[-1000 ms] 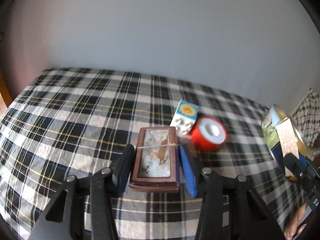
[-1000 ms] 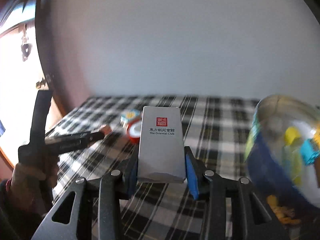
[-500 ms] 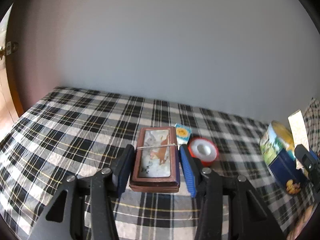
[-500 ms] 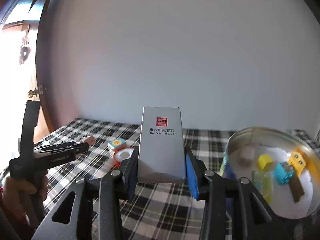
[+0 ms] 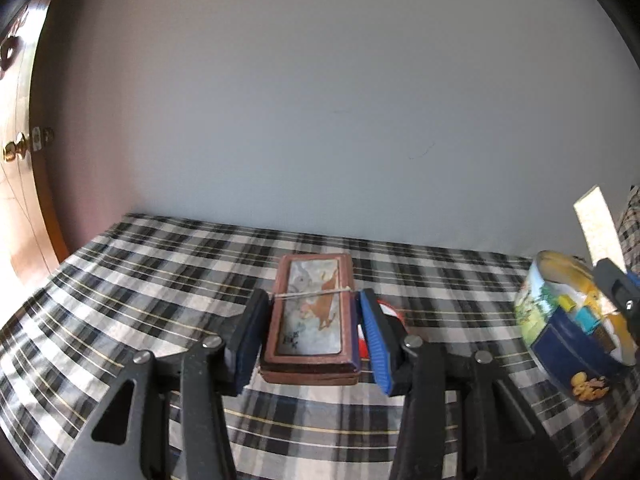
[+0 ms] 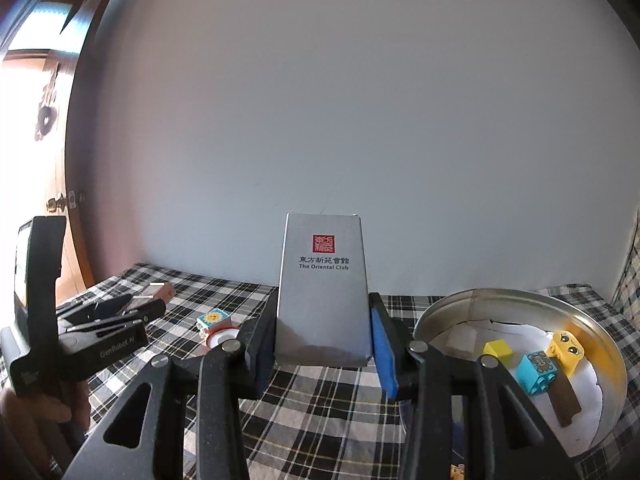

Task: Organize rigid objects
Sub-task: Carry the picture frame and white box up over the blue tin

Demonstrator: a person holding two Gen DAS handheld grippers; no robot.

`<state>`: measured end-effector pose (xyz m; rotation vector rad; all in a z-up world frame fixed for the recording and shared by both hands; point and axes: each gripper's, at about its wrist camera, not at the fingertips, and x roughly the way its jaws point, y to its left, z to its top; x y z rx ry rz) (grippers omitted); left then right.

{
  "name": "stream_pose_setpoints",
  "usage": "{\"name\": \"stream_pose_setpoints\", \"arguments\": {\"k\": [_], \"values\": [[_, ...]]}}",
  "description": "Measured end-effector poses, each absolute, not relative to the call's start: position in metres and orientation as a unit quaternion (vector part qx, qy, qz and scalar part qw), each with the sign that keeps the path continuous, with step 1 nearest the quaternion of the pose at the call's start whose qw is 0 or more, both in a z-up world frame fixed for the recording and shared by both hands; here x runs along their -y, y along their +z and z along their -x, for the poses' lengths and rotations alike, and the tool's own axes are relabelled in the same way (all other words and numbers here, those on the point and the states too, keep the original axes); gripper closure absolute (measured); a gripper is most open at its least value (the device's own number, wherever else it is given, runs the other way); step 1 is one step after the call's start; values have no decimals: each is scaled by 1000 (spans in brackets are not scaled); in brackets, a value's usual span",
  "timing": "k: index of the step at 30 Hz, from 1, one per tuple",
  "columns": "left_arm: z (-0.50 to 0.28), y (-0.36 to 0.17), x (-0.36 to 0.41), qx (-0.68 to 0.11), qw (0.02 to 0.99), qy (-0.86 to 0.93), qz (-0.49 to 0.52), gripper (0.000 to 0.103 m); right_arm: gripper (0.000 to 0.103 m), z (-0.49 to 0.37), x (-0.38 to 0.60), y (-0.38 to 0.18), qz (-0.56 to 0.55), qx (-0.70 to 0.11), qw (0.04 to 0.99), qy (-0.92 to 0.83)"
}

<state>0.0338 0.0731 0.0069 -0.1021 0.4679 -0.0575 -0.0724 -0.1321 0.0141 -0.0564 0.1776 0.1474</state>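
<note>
plaid cloth (image 5: 120,300) lies beneath; left hand-held gripper (image 5: 312,336) pinches wooden box (image 5: 310,316), right hand-held gripper (image 6: 322,340) pinches grey box (image 6: 323,292).

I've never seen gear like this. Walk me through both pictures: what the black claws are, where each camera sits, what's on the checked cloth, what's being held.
There is no robot here. A person holds a hand-operated gripper in each hand, and each gripper carries a wide-angle camera looking forward along its two fingers.

In the left wrist picture, the left gripper is shut on a brown framed box with a rubber band around it, held above the plaid cloth.

In the right wrist picture, the right gripper is shut on a grey Oriental Club box, held upright. The left gripper appears at that picture's left edge.

On the cloth sit a small sun-printed block, a red and white round object, and an open round tin. The tin holds a yellow block, a blue bear-printed brick, a yellow brick with eyes and a small brown comb.
</note>
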Motion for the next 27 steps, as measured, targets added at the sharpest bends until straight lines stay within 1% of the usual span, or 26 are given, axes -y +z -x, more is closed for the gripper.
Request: {"name": "stream_pose_setpoints", "arguments": {"k": [27], "values": [[-25,17,13,-218,972,-77,31,57,59,68,176,14,23,-61,998,2]]}}
